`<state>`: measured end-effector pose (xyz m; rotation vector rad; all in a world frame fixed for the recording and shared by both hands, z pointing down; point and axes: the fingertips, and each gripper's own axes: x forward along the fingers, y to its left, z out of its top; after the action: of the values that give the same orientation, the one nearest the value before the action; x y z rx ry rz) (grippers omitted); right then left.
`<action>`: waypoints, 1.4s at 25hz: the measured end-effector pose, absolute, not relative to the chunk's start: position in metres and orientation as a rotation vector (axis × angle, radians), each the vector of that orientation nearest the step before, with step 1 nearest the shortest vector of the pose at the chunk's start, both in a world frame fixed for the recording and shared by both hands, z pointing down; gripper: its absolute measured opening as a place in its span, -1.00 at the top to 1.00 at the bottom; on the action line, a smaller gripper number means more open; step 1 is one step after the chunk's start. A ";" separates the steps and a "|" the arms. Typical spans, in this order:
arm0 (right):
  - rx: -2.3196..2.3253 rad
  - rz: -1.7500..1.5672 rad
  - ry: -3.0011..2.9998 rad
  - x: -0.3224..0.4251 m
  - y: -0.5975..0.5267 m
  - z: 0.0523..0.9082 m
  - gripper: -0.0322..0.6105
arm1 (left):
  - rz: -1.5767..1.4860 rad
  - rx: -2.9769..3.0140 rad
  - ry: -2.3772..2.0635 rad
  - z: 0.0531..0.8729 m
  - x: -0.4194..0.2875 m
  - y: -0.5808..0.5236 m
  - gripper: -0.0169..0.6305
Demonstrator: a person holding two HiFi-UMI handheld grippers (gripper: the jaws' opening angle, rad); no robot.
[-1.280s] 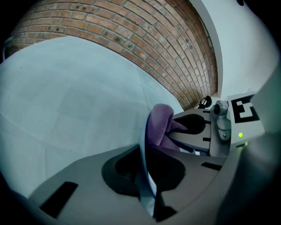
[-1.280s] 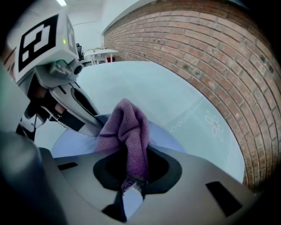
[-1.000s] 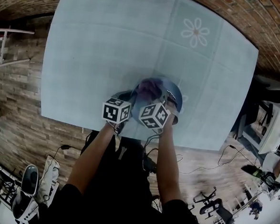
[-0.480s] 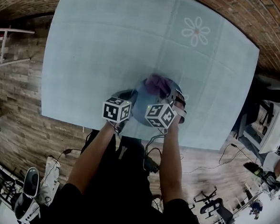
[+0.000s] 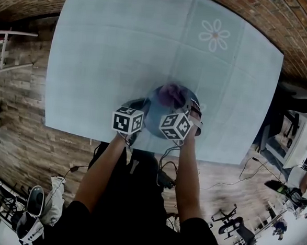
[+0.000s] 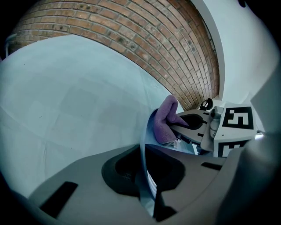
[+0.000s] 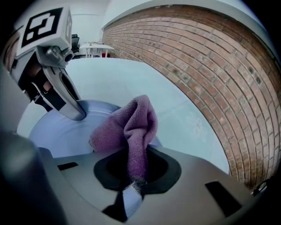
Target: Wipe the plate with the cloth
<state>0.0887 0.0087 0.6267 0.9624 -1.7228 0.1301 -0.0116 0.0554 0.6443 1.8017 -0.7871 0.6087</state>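
Two grips: left tongs [image 6: 147, 176] clamp the plate [image 7: 57, 132] rim, right tongs [image 7: 131, 178] pinch the cloth [image 7: 131, 125]. A braced plate and flat, firm strokes seem best.

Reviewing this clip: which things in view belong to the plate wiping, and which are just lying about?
In the job:
- plate, gripped at its rim by the left gripper
- cloth, pinched in the right gripper, over the plate

Lying about:
- cables on the floor
- white furniture beside the table
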 end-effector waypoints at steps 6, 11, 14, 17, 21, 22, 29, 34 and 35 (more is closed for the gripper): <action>0.919 0.152 -1.724 0.083 0.024 0.629 0.68 | 0.606 1.797 -0.788 0.646 -0.012 0.056 0.79; 0.887 0.158 -1.733 0.076 0.039 0.628 0.68 | 0.605 1.795 -0.791 0.644 -0.012 0.055 0.79; 0.870 0.169 -1.743 0.071 0.052 0.629 0.68 | 0.599 1.794 -0.793 0.644 -0.012 0.055 0.79; 0.859 0.190 -1.754 0.065 0.066 0.630 0.68 | 0.593 1.789 -0.798 0.645 -0.013 0.056 0.79; 0.840 0.217 -1.766 0.060 0.084 0.631 0.68 | 0.594 1.788 -0.801 0.646 -0.013 0.056 0.79; 0.832 0.223 -1.769 0.059 0.089 0.631 0.68 | 0.594 1.788 -0.801 0.646 -0.013 0.056 0.79; 0.774 0.271 -1.787 0.048 0.122 0.632 0.68 | 0.588 1.779 -0.813 0.646 -0.015 0.055 0.79; 0.739 0.327 -1.804 0.042 0.147 0.632 0.68 | 0.584 1.779 -0.820 0.645 -0.015 0.056 0.79; 0.733 0.341 -1.807 0.042 0.151 0.632 0.68 | 0.585 1.779 -0.822 0.645 -0.015 0.056 0.79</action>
<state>0.0423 0.1510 0.6318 0.7326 -1.8071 0.3413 -0.0153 0.0560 0.6452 1.7794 -0.8218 0.5846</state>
